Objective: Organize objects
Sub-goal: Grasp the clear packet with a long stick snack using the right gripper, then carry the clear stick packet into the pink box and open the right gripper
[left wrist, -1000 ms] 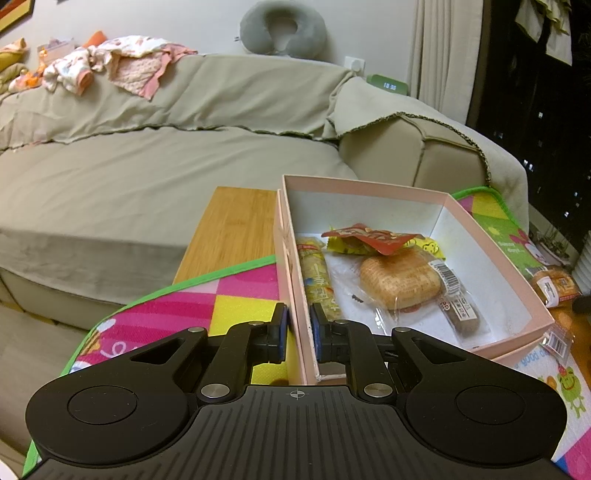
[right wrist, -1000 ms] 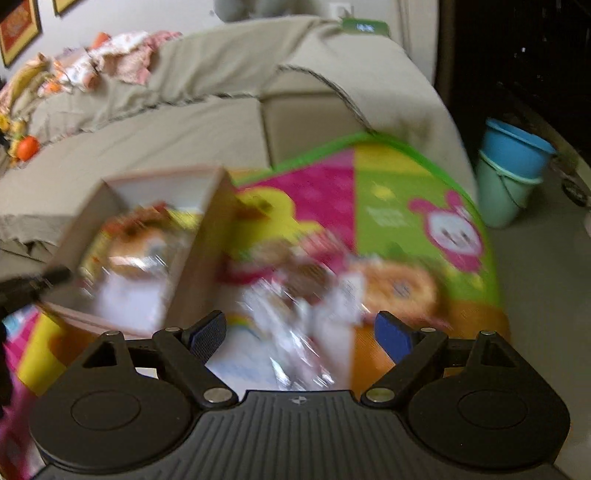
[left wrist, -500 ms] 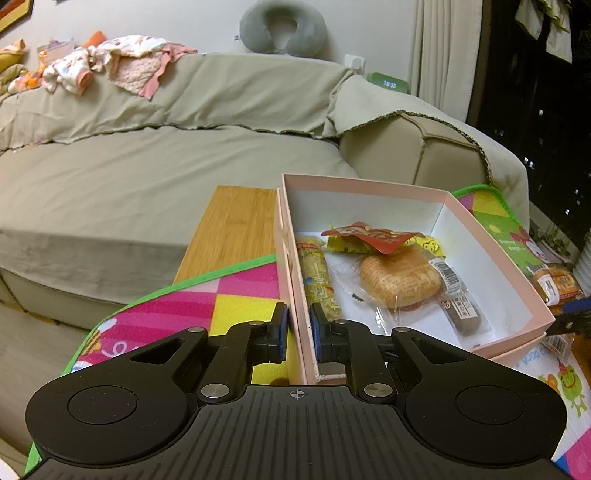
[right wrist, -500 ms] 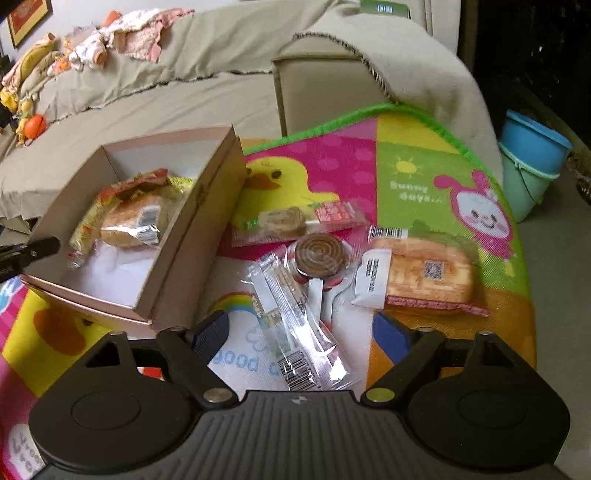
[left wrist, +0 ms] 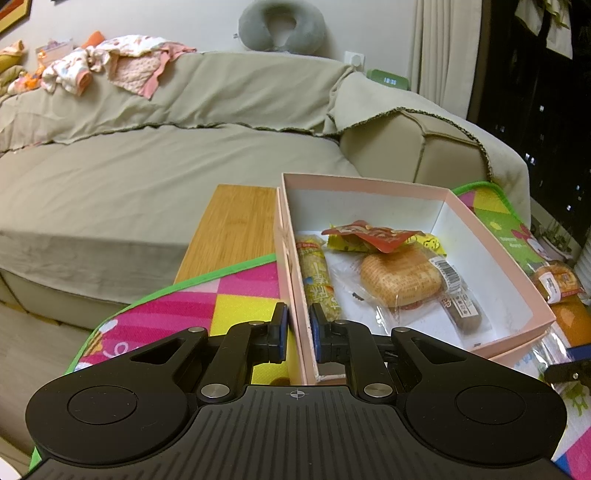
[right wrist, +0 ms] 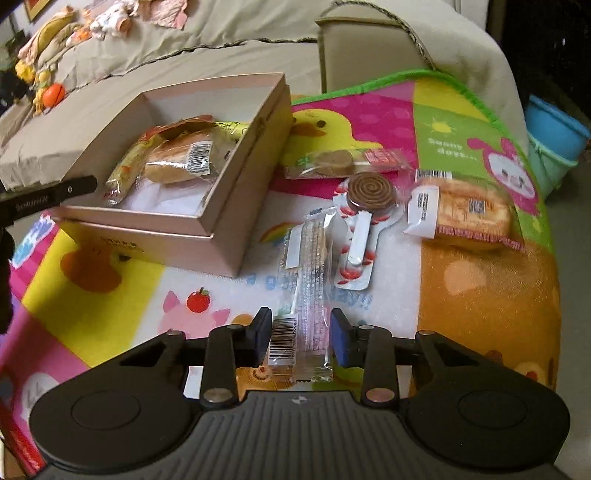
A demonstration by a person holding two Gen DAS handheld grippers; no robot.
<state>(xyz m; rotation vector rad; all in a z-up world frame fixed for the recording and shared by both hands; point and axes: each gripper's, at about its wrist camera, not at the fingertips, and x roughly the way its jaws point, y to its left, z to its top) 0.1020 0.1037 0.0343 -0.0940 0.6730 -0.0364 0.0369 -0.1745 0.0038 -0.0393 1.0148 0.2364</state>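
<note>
A pink box (left wrist: 491,243) stands on a colourful play mat and holds several wrapped snacks, among them a round bun (left wrist: 400,280). My left gripper (left wrist: 298,334) is shut on the box's near left wall. In the right wrist view the box (right wrist: 243,177) sits at the left. My right gripper (right wrist: 300,336) is half closed around the near end of a clear-wrapped stick snack (right wrist: 304,280) lying on the mat; its pads stand just beside the wrapper. Beyond lie a spiral lollipop (right wrist: 371,192), a cookie pack (right wrist: 340,160) and a wrapped cake (right wrist: 467,216).
A beige sofa (left wrist: 166,177) runs behind the mat, with clothes and a neck pillow (left wrist: 282,26) on top. A wooden board (left wrist: 229,229) lies left of the box. Blue buckets (right wrist: 554,136) stand on the floor at the right. The mat's edge drops off at the right.
My right gripper has moved down and forward over the mat and narrowed its fingers around the stick snack's end. The left gripper has stayed clamped on the box wall.
</note>
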